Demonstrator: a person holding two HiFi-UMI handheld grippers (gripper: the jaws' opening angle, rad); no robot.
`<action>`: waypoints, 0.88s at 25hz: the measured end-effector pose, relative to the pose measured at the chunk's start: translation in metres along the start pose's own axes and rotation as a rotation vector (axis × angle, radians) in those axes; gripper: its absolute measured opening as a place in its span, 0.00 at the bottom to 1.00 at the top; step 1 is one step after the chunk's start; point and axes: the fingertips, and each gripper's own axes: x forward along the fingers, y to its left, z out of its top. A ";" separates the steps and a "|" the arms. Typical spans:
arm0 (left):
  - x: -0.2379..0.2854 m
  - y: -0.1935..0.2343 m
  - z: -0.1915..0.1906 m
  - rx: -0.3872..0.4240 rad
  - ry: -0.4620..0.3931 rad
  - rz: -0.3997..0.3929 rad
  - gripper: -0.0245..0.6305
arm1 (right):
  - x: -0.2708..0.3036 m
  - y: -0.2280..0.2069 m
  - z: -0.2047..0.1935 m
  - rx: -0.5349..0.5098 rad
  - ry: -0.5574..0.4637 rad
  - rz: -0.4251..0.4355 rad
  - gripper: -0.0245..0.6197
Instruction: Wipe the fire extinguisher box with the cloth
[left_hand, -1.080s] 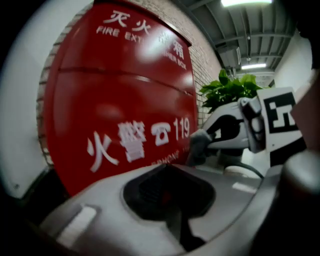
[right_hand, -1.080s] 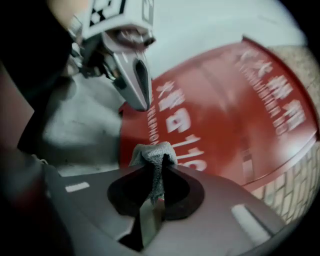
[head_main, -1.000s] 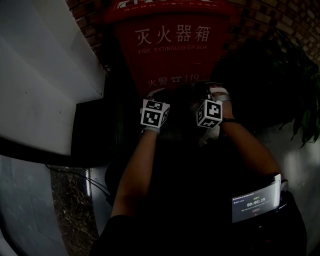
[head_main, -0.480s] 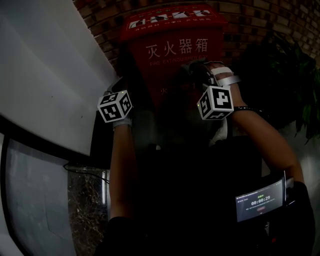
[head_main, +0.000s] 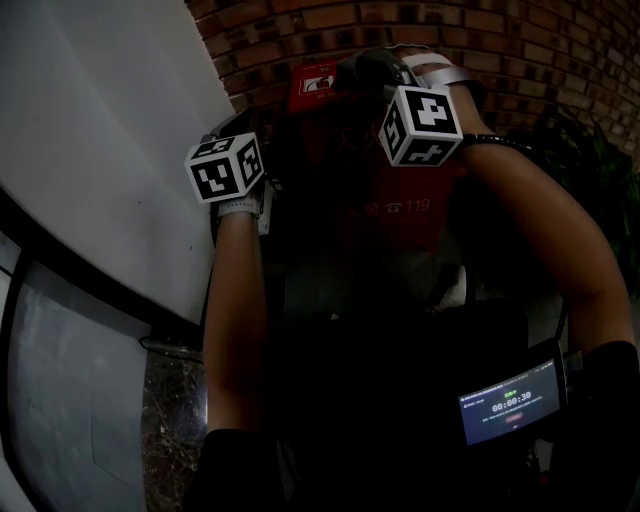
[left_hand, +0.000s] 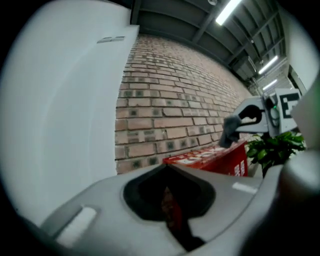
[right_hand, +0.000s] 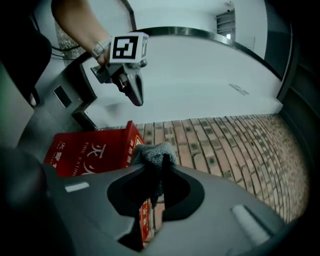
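The red fire extinguisher box (head_main: 385, 200) stands against the brick wall, its front in shadow. In the right gripper view the box (right_hand: 90, 150) shows its white characters and its top right edge. My right gripper (right_hand: 159, 159) is shut on a grey cloth (right_hand: 154, 151), which hangs over the box's top near the wall. Its marker cube (head_main: 420, 125) is high over the box in the head view. My left gripper (left_hand: 167, 169) is shut with nothing in it and hangs in the air left of the box. From there the box's top (left_hand: 207, 157) and the cloth (left_hand: 230, 132) show.
A brick wall (head_main: 480, 40) runs behind the box and a pale curved wall (head_main: 110, 150) stands close on the left. A green potted plant (left_hand: 275, 147) is right of the box. A small screen (head_main: 510, 400) sits on the person's right forearm.
The right gripper has climbed with the cloth from the box's front to its top. The left gripper has moved left, away from the box, and upward.
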 end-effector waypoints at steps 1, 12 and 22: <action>0.006 -0.004 0.010 -0.002 -0.004 -0.018 0.04 | 0.013 -0.004 -0.002 -0.009 0.009 0.012 0.09; 0.061 -0.066 0.046 0.009 0.041 -0.177 0.04 | 0.152 -0.004 -0.001 -0.088 0.024 0.203 0.09; 0.078 -0.074 0.033 0.038 0.078 -0.197 0.04 | 0.209 0.032 -0.011 -0.108 0.023 0.344 0.09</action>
